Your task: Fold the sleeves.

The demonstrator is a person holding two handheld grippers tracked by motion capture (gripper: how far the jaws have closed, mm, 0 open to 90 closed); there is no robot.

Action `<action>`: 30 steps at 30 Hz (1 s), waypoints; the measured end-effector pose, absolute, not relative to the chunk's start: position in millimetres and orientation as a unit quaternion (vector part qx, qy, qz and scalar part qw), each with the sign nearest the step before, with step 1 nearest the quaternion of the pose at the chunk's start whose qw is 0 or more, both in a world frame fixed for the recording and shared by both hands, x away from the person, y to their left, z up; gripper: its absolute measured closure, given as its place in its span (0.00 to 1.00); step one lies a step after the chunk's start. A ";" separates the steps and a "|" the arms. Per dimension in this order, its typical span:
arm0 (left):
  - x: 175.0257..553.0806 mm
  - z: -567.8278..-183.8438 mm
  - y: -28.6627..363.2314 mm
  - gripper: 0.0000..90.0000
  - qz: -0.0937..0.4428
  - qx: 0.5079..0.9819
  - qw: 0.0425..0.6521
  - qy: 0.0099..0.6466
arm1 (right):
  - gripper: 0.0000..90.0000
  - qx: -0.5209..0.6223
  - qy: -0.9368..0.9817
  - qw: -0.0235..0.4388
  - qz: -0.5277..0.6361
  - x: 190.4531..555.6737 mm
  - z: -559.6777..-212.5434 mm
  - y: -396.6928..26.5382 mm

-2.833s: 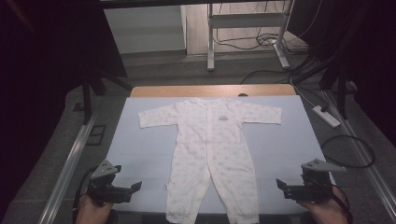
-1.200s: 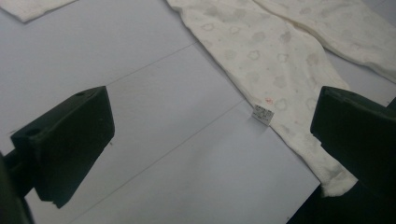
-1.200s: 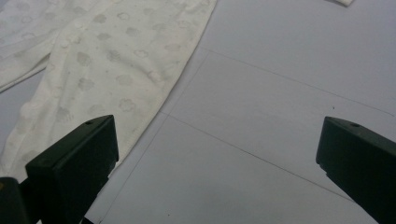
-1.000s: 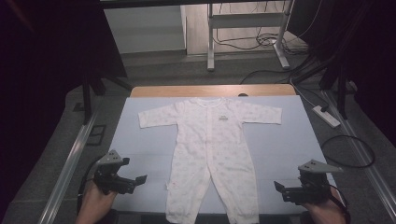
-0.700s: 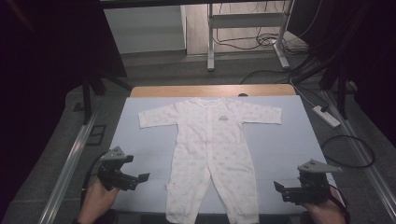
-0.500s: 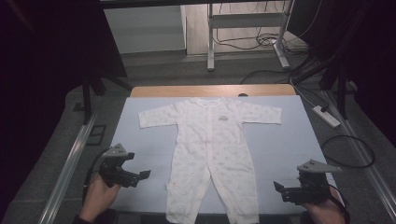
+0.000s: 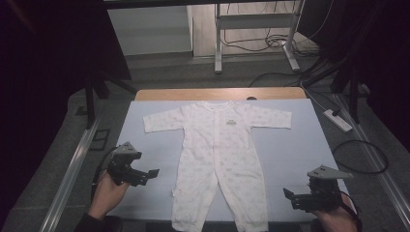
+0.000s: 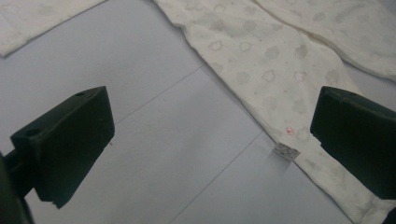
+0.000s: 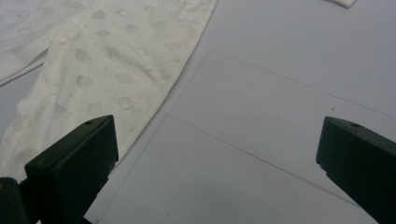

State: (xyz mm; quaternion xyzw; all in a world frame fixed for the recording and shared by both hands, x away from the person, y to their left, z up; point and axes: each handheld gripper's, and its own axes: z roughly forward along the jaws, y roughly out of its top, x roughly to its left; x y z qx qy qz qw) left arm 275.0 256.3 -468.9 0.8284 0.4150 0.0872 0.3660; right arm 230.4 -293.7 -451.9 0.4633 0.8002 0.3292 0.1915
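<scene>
One baby sleepsuit, two grippers, one mat.

A single white baby sleepsuit [image 7: 221, 159] lies flat, sleeves spread, in the middle of the pale blue mat [image 7: 290, 150], with one small care label [image 8: 286, 152] at its leg seam. The left gripper [image 7: 151, 173] and the right gripper [image 7: 288, 195] sit near either leg, each with its two jaws spread wide and holding nothing.

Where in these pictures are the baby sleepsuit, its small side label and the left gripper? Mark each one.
baby sleepsuit [image 7: 220, 145]: high view, on the middle of its body.
side label [image 8: 286, 151]: left gripper view, on the white tag at the leg's edge.
left gripper [image 7: 147, 175]: high view, midway between its fingertips.
</scene>
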 end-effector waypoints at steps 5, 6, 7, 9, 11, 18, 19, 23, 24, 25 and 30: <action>283.0 -470.3 253.5 0.00 0.082 0.833 0.360 0.413 | 0.00 0.463 0.800 0.191 0.329 230.5 -452.0 -293.6; 284.6 -470.4 253.1 0.00 0.081 0.833 0.358 0.413 | 0.00 0.463 0.801 0.191 0.329 230.5 -452.0 -293.6; 286.1 -470.5 252.6 0.00 0.081 0.833 0.358 0.414 | 0.00 0.463 0.801 0.191 0.329 230.6 -452.0 -293.6; 289.4 -470.4 252.1 0.00 0.080 0.834 0.355 0.415 | 0.00 0.464 0.800 0.191 0.329 230.6 -452.0 -293.7; 292.6 -470.1 251.5 0.00 0.079 0.833 0.354 0.417 | 0.00 0.464 0.800 0.191 0.329 230.7 -452.1 -293.7; 305.1 -469.5 250.2 0.00 0.083 0.831 0.351 0.423 | 0.00 0.464 0.800 0.190 0.329 230.8 -452.0 -293.9; 307.1 -469.3 250.3 0.00 0.084 0.830 0.351 0.425 | 0.00 0.464 0.800 0.190 0.329 230.8 -452.0 -293.9; 315.5 -468.4 251.2 0.00 0.088 0.823 0.356 0.433 | 0.00 0.464 0.800 0.190 0.329 230.7 -452.0 -293.8; 317.6 -467.9 251.4 0.00 0.089 0.824 0.356 0.432 | 0.00 0.464 0.800 0.190 0.329 230.8 -452.1 -293.8; 319.7 -467.6 251.4 0.00 0.091 0.823 0.356 0.432 | 0.00 0.464 0.800 0.190 0.329 230.8 -452.1 -293.8; 329.8 -467.5 250.5 0.00 0.092 0.823 0.355 0.433 | 0.00 0.464 0.800 0.190 0.329 230.8 -452.1 -293.8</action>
